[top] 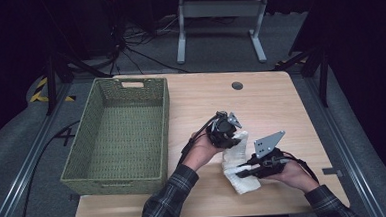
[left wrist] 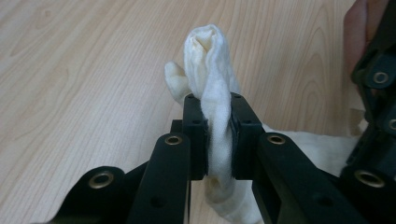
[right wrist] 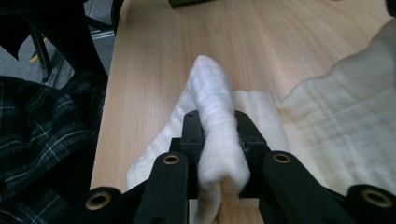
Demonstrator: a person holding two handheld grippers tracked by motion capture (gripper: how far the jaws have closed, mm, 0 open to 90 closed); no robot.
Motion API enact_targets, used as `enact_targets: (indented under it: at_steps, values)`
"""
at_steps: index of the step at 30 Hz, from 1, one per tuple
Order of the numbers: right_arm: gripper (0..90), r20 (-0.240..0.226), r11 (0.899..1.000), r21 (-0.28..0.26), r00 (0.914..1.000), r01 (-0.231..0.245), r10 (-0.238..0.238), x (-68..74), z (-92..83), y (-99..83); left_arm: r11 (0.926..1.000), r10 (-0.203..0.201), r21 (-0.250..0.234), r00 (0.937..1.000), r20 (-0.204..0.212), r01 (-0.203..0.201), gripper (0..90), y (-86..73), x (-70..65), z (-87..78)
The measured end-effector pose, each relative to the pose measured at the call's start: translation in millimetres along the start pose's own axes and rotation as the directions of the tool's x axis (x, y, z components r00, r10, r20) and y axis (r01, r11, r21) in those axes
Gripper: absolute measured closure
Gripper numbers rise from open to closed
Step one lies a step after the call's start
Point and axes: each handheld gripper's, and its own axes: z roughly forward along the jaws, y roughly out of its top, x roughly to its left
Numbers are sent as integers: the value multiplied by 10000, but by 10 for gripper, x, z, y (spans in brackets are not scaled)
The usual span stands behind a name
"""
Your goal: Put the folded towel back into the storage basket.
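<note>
Here both grippers grasp one cream cloth that lies on the wooden counter, to the right of the green woven basket. The left gripper has its fingers clenched on a bunched fold at the cloth's far end. The right gripper pinches a thick fold at the near end between its fingers.
</note>
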Motion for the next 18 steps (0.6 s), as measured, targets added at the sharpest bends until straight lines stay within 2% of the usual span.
enact_targets:
  at_steps: [2,4,5,7,12,18]
  values:
    - [776,1,10000,-44,10000,35,-35,-20,-21,49,10000,-6,-82,9999,-129,4,802,18,1,-62]
    - [776,23,9999,-119,10000,90,-89,-36,-46,102,9997,-188,-143,9996,-188,185,802,38,-15,-136]
    - [775,1,9997,-225,10000,64,-64,-42,-68,136,9998,-118,-158,9998,-175,115,802,47,-13,-166]
    - [775,57,9993,-337,9999,138,-137,-49,-97,183,9994,-291,-190,9991,-303,285,802,63,-37,-240]
    - [775,60,9986,-463,9997,237,-235,-55,-165,321,9995,-189,-242,9988,-459,178,803,103,-62,-390]
    - [775,252,9965,-596,9981,581,-566,-66,-242,529,9993,-174,-346,9977,-648,152,803,127,-46,-556]
